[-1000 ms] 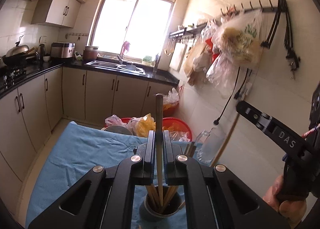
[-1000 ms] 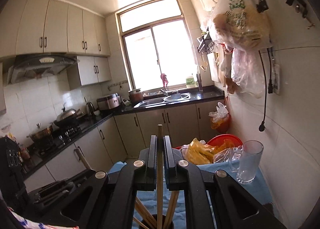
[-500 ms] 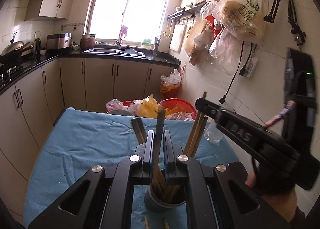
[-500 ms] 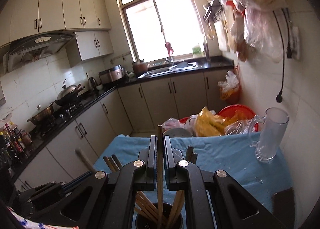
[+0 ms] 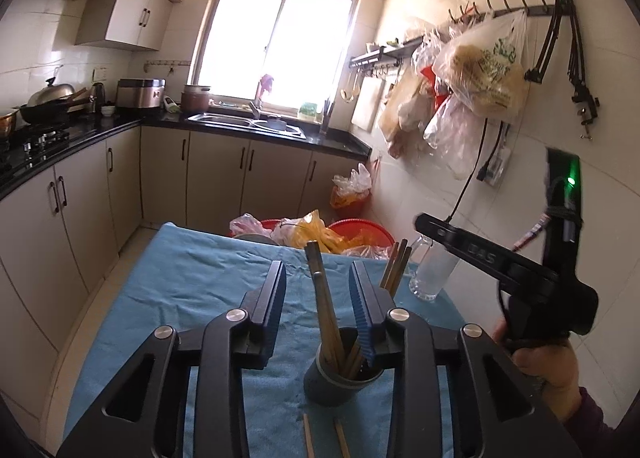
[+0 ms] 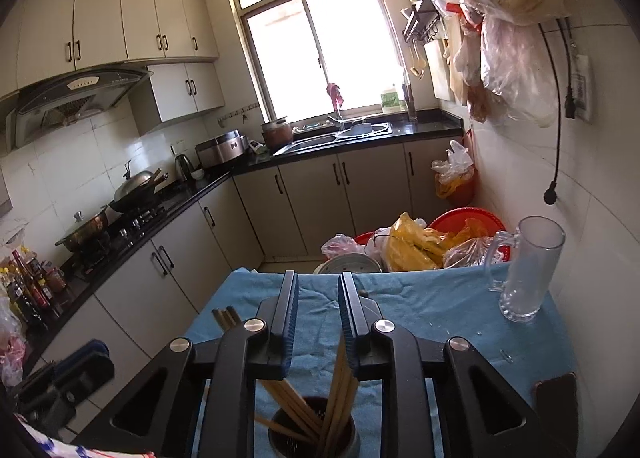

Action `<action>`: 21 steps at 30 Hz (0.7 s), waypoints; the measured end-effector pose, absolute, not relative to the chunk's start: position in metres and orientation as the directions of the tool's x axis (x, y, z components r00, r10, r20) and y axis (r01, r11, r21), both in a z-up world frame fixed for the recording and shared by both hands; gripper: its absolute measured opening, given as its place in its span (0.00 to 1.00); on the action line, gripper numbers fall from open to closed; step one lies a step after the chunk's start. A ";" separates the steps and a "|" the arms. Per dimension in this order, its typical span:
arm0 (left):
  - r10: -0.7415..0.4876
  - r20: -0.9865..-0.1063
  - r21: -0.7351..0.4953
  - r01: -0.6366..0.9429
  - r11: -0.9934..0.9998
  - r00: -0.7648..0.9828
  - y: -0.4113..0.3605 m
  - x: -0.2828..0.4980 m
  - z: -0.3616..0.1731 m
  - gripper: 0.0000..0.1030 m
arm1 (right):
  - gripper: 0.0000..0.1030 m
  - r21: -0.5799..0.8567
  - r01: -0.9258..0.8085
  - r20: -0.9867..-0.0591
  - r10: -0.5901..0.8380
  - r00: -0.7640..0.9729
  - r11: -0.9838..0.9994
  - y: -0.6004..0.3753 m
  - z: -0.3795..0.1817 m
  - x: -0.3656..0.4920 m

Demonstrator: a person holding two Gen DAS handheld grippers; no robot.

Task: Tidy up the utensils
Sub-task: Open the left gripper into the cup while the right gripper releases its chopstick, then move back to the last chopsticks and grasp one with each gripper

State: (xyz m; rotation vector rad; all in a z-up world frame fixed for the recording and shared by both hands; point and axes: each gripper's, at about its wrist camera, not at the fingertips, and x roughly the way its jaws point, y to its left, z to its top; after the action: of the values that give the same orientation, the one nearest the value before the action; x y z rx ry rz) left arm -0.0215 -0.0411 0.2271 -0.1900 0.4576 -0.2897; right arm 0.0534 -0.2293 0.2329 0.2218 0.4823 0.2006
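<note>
A dark round holder (image 5: 340, 380) stands on the blue cloth (image 5: 192, 278) with several wooden chopsticks (image 5: 326, 314) upright in it. My left gripper (image 5: 318, 278) is open just above the holder, its jaws apart on either side of the chopsticks. Two loose chopsticks (image 5: 308, 436) lie on the cloth in front of the holder. In the right wrist view the holder (image 6: 312, 434) sits below my right gripper (image 6: 318, 290), which is open, with chopsticks (image 6: 340, 378) leaning under its jaws. The right gripper's body also shows in the left wrist view (image 5: 504, 266).
A clear glass mug (image 6: 528, 270) stands at the far right of the cloth. Red basins with plastic bags (image 6: 424, 242) sit beyond the table's far edge. Cabinets and a black counter (image 5: 64, 138) run along the left. Bags hang on the right wall (image 5: 480, 78).
Both grippers have opened and let go of the chopsticks they held, which now stand in the holder. Both cameras tilted up slightly after dipping down.
</note>
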 end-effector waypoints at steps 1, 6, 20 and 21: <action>-0.313 -0.402 -0.241 0.230 0.943 0.861 -0.038 -0.028 0.229 0.32 | 0.30 0.255 -0.145 -0.433 0.247 0.867 0.956 -0.232 0.234 0.042; -0.268 -0.402 -0.212 0.196 0.957 0.876 -0.024 -0.060 0.221 0.45 | 0.48 0.228 -0.165 -0.474 0.258 0.842 0.960 -0.236 0.216 -0.001; -0.248 -0.720 -0.191 0.158 0.969 0.648 -0.037 -0.053 0.085 0.56 | 0.48 0.200 -0.237 -0.769 0.302 0.563 0.951 -0.189 0.041 -0.074; -0.255 -0.739 -0.198 0.161 0.967 0.623 -0.039 -0.048 0.077 0.55 | 0.47 0.196 -0.242 -0.772 0.302 0.559 0.950 -0.186 0.038 -0.076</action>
State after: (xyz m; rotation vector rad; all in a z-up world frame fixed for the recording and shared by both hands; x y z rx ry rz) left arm -0.0484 -0.0393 0.0766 -0.1164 0.8662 -0.2390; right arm -0.0761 -0.1856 0.0375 0.0699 0.9239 0.3214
